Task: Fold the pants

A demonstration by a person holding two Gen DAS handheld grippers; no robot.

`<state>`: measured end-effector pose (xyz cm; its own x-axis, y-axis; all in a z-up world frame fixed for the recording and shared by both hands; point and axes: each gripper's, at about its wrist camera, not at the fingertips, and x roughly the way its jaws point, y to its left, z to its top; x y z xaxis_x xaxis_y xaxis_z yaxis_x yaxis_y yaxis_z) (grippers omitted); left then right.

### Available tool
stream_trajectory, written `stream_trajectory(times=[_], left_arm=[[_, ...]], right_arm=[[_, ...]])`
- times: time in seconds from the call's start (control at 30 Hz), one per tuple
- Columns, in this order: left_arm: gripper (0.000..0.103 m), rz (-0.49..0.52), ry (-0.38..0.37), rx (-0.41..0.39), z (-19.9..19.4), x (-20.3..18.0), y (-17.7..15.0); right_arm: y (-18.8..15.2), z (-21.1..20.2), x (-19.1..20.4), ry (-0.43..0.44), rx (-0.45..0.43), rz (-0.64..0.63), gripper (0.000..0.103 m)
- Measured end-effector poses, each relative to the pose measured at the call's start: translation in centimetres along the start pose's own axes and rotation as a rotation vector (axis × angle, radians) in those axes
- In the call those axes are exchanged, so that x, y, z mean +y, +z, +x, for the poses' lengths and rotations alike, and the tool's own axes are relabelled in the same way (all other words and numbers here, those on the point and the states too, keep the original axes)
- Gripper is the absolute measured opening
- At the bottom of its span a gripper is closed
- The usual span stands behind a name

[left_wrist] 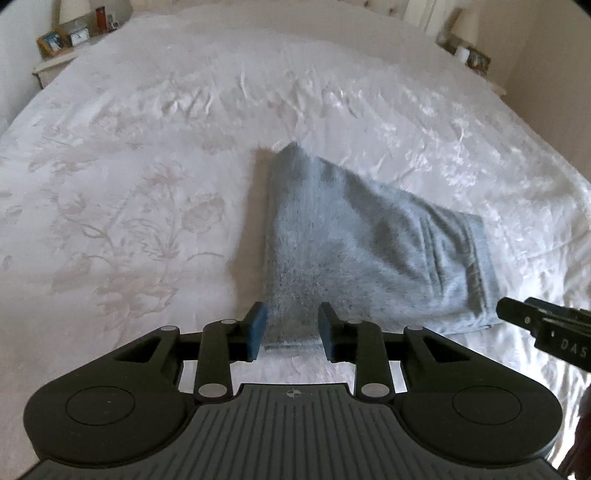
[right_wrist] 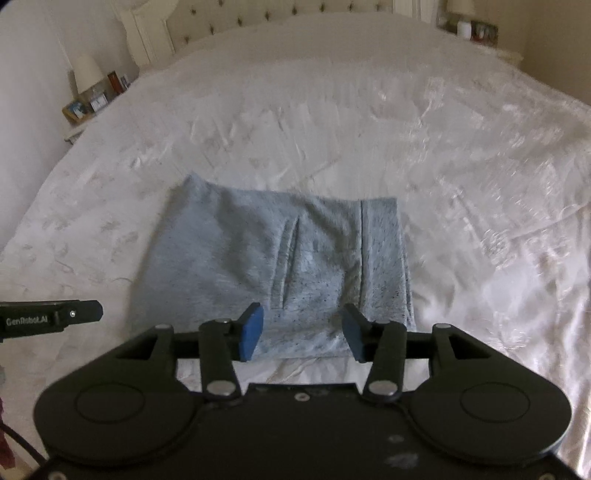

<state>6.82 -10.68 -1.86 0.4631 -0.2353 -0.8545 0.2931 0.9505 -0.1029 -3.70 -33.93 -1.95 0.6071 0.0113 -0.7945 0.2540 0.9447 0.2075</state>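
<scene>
While folded, pants [right_wrist: 273, 266] just beyond right gripper [right_wrist: 301, 332].

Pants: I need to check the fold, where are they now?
The pants lie folded on the white bedspread, mid-bed in both views, just ahead of both claws.

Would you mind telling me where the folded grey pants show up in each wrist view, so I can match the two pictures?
Left wrist view: the pants lie right of centre on the bedspread, ahead of the left gripper.
Right wrist view: the pants lie in the centre, ahead of the right gripper.
Shared landmark: the bedside lamp, upper left in both views.
</scene>
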Motion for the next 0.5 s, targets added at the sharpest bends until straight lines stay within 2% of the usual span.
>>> stream_trajectory(times=[0.3, 0.5], left_arm=[[0.031, 0.01, 0.047, -0.028, -4.5, -0.3, -1.6], [0.031, 0.031, 0.085, -0.069, -7.0, -0.5, -2.4]], right_arm=[[-1.7, -6.8, 1.2, 0.001, -0.063, 0.025, 0.061], [-2.5, -9.4, 2.0, 0.005, -0.094, 0.028, 0.068]])
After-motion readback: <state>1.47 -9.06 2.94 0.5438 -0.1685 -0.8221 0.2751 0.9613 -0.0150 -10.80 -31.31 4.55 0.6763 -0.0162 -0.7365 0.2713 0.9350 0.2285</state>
